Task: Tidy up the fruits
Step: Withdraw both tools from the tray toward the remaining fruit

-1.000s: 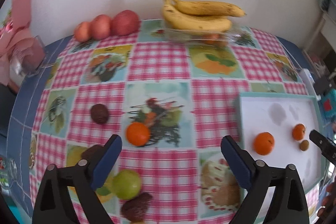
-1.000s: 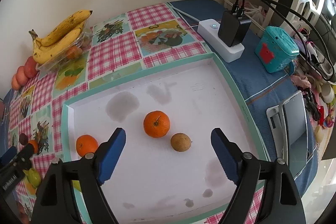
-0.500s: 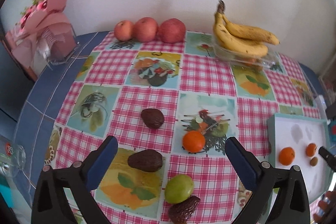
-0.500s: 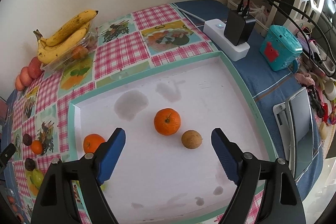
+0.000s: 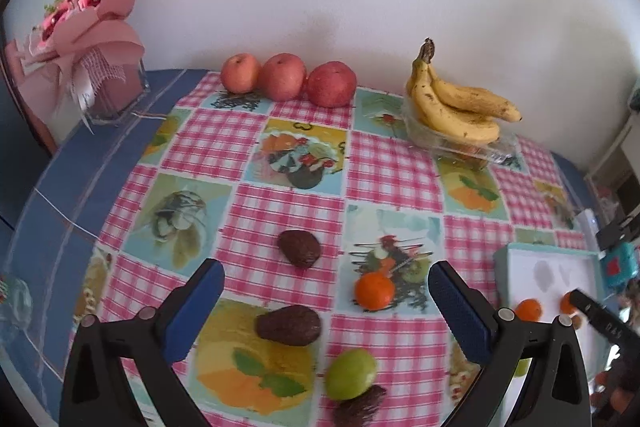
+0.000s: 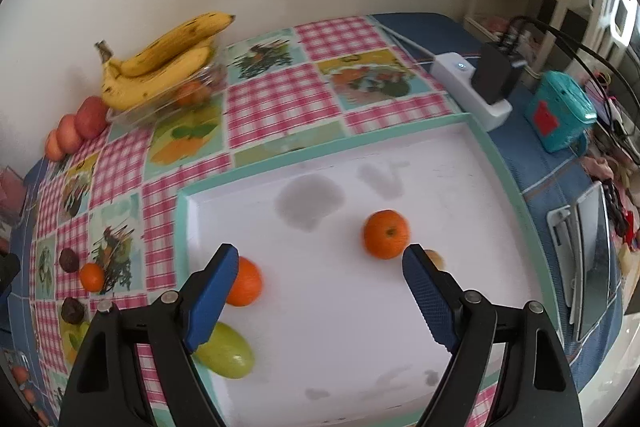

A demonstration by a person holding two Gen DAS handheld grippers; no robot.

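Right wrist view: small brown fruit (image 6: 435, 258) mostly hidden behind a blue finger pad (image 6: 429, 297), kind not readable. One orange (image 6: 245, 282) part-covered by the other pad. Green fruit (image 6: 226, 350) partly behind the finger, sitting at the tray rim (image 6: 320, 143); in or out unclear. Fruit inside the clear container (image 6: 192, 89) under the bananas (image 6: 160, 57) blurred. Left wrist view: dark spiky fruit (image 5: 360, 409) cut off by the bottom edge; tray contents too small to identify.
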